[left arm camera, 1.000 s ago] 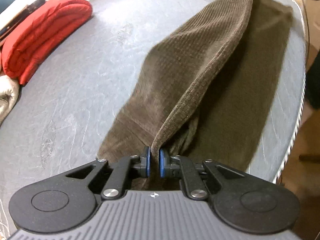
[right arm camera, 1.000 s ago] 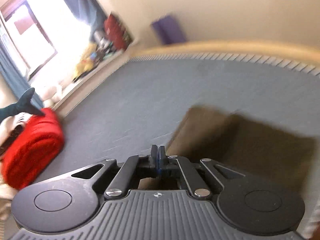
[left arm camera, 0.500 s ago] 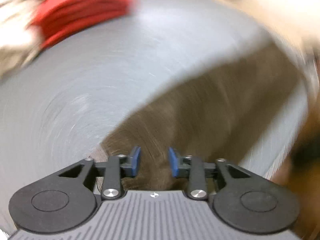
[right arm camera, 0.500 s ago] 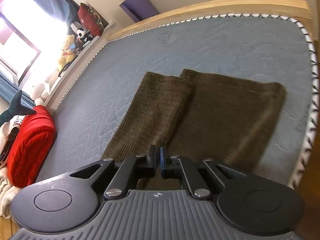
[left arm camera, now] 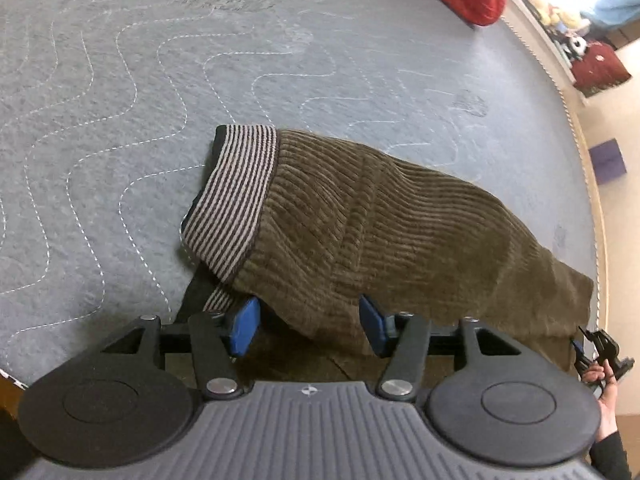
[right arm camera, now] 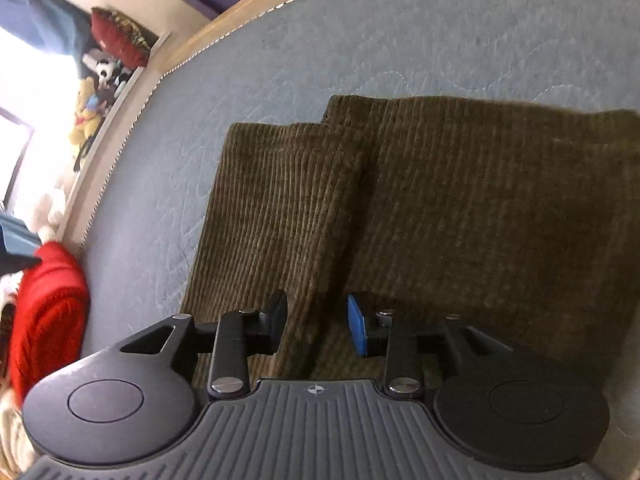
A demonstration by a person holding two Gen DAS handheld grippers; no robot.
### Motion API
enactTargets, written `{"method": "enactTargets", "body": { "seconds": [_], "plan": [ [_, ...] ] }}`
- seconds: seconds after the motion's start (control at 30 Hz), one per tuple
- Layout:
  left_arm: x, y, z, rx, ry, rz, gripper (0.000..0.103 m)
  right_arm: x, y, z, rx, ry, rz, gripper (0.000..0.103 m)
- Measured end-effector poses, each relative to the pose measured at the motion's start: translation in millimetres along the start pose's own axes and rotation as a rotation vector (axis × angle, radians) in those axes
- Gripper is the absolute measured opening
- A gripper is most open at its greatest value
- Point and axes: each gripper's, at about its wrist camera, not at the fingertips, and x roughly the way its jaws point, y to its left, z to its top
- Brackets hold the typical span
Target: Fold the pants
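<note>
Jaws on the left gripper (left arm camera: 306,326) and right gripper (right arm camera: 316,330) are opening, with the pants (left arm camera: 380,232) under them but not pinched. One leg lies over the other on the bed (left arm camera: 120,80), maybe to make them narrow for folding

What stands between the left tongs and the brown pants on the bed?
Nothing visible does. The left tongs hover right over the pants, near the striped waistband. Their jaws are opening, with the fabric's folded edge between them and no pad pressing on it.
</note>
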Motion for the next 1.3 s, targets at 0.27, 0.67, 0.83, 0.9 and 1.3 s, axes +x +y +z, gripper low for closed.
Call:
{"method": "enactTargets", "body": {
  "seconds": [0.27, 0.67, 0.83, 0.9, 1.3],
  "plan": [
    [12, -14, 17, 0.025, -0.037, 0.145, 0.013, 21, 4, 12, 0.044, -0.061, -0.004, 0.034],
    [-55, -30, 25, 0.026, -0.319, -0.005, 0.006, -46, 82, 52, -0.07, -0.353, 0.201, 0.008],
    [-46, -25, 5, 0.104, -0.184, 0.026, 0.006, -112, 80, 46, -0.146, -0.466, 0.09, 0.008],
    [-30, -21, -9, 0.149, -0.078, 0.096, 0.006, -108, 57, 38, -0.134, -0.381, -0.069, 0.008],
    [-26, -18, -31, 0.235, -0.025, 0.18, 0.006, -101, -37, 29, 0.067, -0.132, -0.252, 0.007]
  ]
}}
